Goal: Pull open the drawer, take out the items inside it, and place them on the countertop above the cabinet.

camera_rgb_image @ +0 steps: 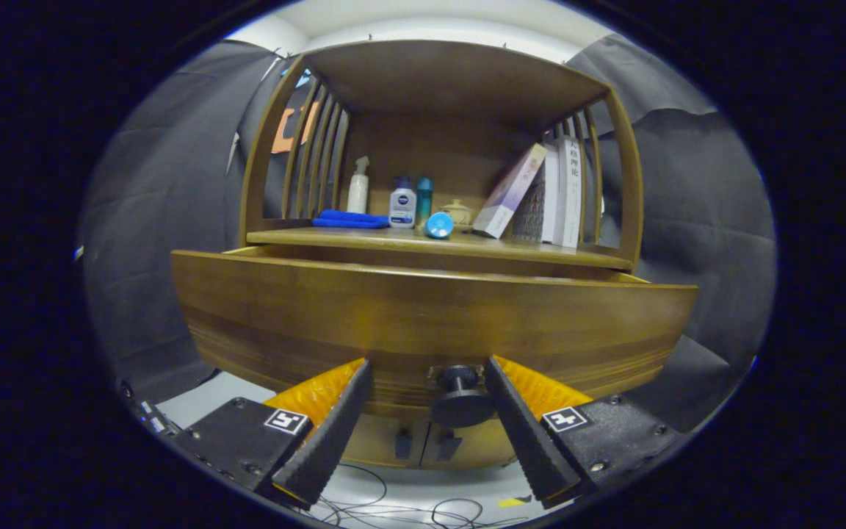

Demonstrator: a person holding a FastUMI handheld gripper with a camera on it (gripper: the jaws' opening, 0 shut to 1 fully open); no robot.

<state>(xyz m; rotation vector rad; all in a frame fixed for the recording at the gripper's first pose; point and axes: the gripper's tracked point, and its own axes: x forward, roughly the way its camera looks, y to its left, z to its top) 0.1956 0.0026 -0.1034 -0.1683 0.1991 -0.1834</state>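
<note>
A handheld two-finger gripper (pixel 429 365) faces the front panel of a brown wooden drawer (pixel 423 316) that stands pulled out from a wooden cabinet. The gripper's fingers (pixel 335 426) are spread wide apart, released, with the drawer's round dark knob (pixel 460 400) sitting in the gap between them, closer to the right finger; neither finger presses on it. The inside of the drawer is hidden behind its tall front panel, so what lies in it cannot be told.

Above and behind the drawer runs the cabinet's wooden countertop (pixel 364 239), framed by slatted wooden sides and a wooden top shelf. On the countertop, from left to right, lie a folded blue cloth (pixel 349 219), a white spray bottle (pixel 358 187) standing upright behind it, a white bottle with a dark blue cap (pixel 402 203), a slim teal bottle (pixel 424 197) just beside it, a light blue cylinder lying on its side (pixel 439 225) near the front edge, and a small pale lidded pot (pixel 457 211) toward the back. A row of books (pixel 548 195) leans against the right-hand slats. Below the drawer, cabinet doors (pixel 423 444) show between the fingers, and thin dark cables (pixel 393 510) trail over the light floor.
</note>
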